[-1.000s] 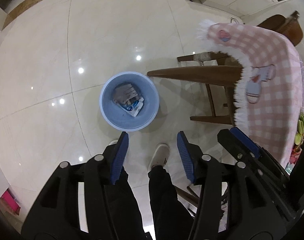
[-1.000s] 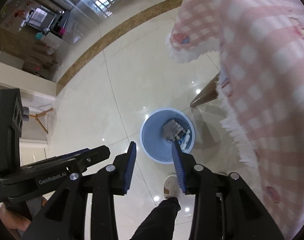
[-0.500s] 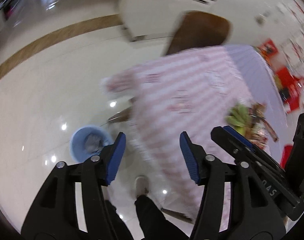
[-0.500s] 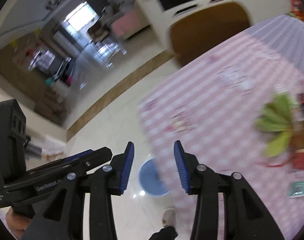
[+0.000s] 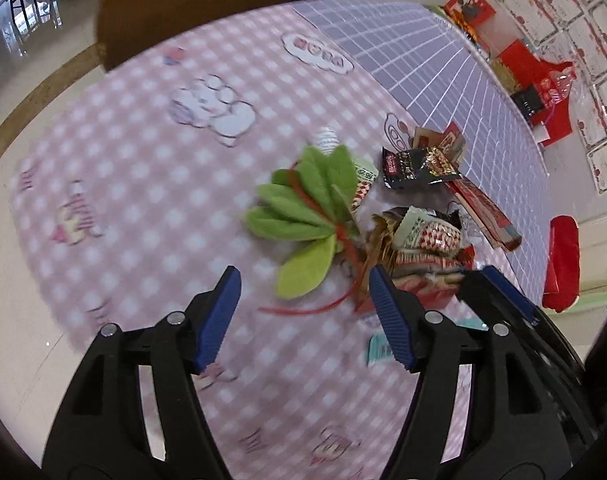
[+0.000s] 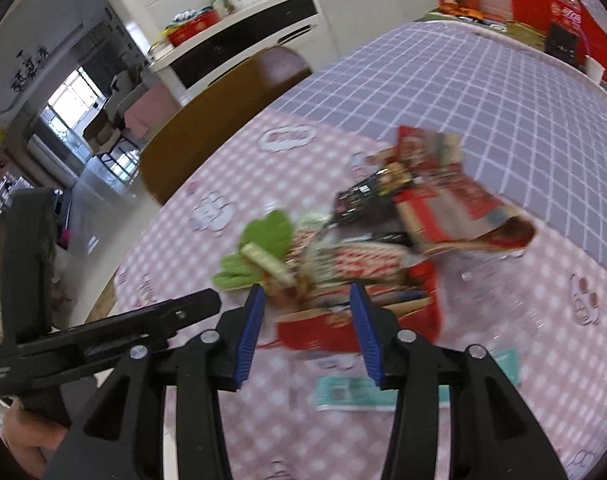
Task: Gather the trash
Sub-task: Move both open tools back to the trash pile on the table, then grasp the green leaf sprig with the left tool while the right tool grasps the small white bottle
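Observation:
A heap of snack wrappers [image 5: 423, 240] [image 6: 367, 256] lies on the pink checked tablecloth [image 5: 135, 184] [image 6: 503, 360], with a black packet [image 5: 417, 168], a red carton [image 6: 323, 332] and green leaves [image 5: 303, 208] [image 6: 263, 244] on its left side. A teal paper slip [image 6: 351, 396] [image 5: 377, 350] lies nearer to me. My left gripper [image 5: 305, 300] hovers above the cloth beside the leaves, its jaws opening with nothing between them. My right gripper [image 6: 305, 320] hangs over the near edge of the heap, its jaws also opening and holding nothing.
A brown chair back [image 5: 207, 4] [image 6: 207, 128] stands at the table's far side. A purple grid cloth [image 5: 443, 76] [image 6: 463, 88] covers the far half of the table. Red boxes [image 5: 531, 64] stand at the far edge. A white cabinet [image 6: 247, 40] lines the wall.
Both grippers swung up from over the blue bin on the floor to above the table. The bin has left both views and the wrapper heap has come in; both jaws stand wider.

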Demonstrator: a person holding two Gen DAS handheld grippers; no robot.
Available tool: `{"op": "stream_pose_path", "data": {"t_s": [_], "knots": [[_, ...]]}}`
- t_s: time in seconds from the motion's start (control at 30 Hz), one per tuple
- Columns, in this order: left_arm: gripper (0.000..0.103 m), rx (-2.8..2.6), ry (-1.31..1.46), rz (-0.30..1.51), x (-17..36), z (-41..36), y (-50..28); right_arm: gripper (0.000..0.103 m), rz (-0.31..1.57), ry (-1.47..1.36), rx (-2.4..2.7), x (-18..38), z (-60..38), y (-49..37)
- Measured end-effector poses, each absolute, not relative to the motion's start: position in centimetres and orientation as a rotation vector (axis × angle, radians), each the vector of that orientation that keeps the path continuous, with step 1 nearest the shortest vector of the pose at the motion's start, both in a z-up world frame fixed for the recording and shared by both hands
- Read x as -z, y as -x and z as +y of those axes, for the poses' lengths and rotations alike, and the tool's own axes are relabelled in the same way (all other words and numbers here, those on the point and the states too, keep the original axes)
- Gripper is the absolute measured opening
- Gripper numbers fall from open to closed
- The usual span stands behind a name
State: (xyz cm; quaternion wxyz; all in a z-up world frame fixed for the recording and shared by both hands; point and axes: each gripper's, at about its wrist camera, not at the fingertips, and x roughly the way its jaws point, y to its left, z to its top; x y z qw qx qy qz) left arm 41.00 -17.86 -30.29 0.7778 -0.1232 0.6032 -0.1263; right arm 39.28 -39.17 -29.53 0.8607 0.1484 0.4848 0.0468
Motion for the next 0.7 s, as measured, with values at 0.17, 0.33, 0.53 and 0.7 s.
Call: {"op": "stream_pose_path", "data": {"t_s": [0.17, 0.33, 0.53, 0.7], "knots": [[0.066, 0.190, 0.290, 1.332, 32.5, -19.6, -43.2, 0.044, 1.005, -0.310, -0.090, 30.0, -40.7, -39.8], [0.065, 0.112, 0.302, 1.355, 34.1, -19.3, -44.6, 0.044, 0.986, -0.280, -0.122, 30.3, -40.1, -40.9], [0.033, 0.100, 0.313, 1.353, 34.9, -19.0, -45.6, 0.044, 0.993, -0.278, -0.129, 30.8, -39.8, -41.9], [0.009, 0.135, 0.356, 1.303, 33.4, -17.3, -45.5, 0.046, 0.987, -0.255, -0.145, 30.7, -38.7, -42.4]]}}
